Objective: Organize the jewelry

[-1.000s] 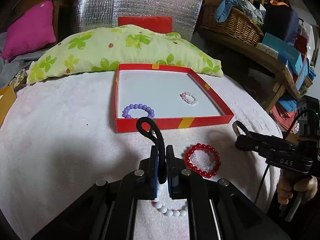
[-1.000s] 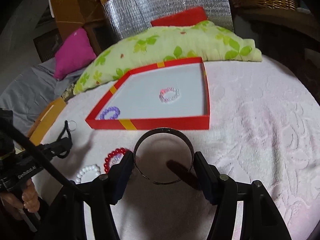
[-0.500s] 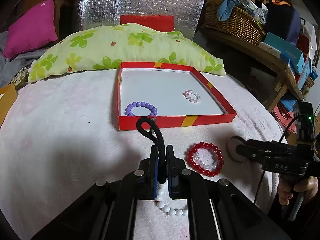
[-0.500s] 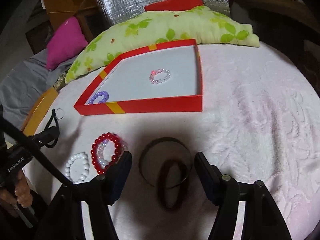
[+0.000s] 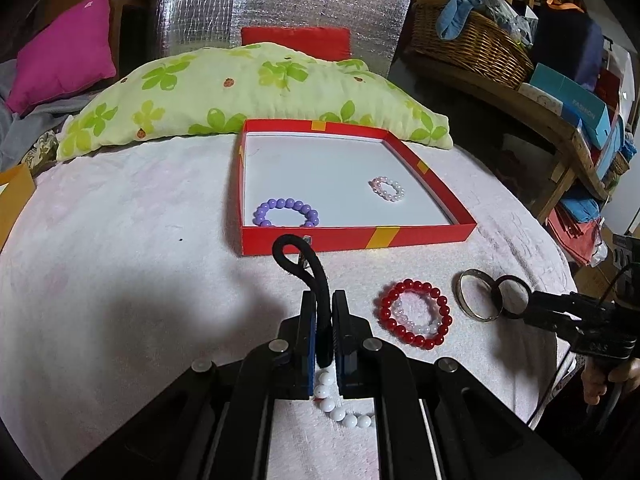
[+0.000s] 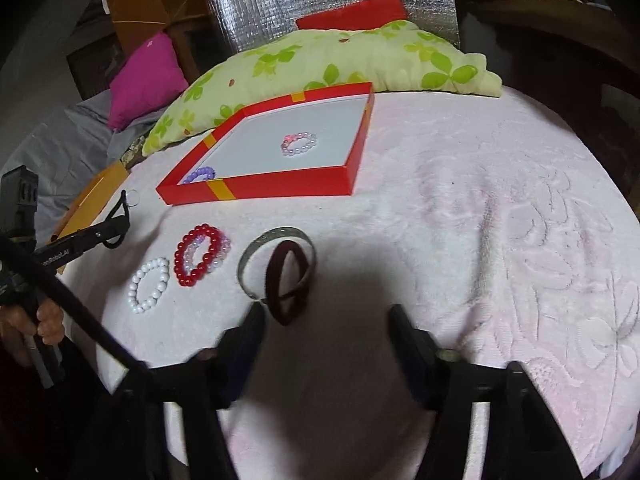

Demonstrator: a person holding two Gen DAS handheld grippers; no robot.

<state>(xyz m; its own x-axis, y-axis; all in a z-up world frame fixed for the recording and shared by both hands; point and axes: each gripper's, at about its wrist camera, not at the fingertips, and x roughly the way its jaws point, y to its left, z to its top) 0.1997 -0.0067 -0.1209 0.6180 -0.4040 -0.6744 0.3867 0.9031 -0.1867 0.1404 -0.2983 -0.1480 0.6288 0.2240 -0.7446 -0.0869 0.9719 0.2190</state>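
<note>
In the left wrist view, the left gripper is pinching a black looped cord between its closed fingers, the loop standing up just in front of the shallow red cardboard box. Inside the box a purple bead bracelet and a pale pink bead bracelet are lying apart. On the pink towel-covered table, a red bead bracelet is sitting beside a metal bangle, and white beads are showing beneath the gripper. In the right wrist view, the right gripper is hanging wide apart and holding nothing, just behind a dark maroon hair band that is lying across the bangle. The white bead bracelet is resting left of the red one.
</note>
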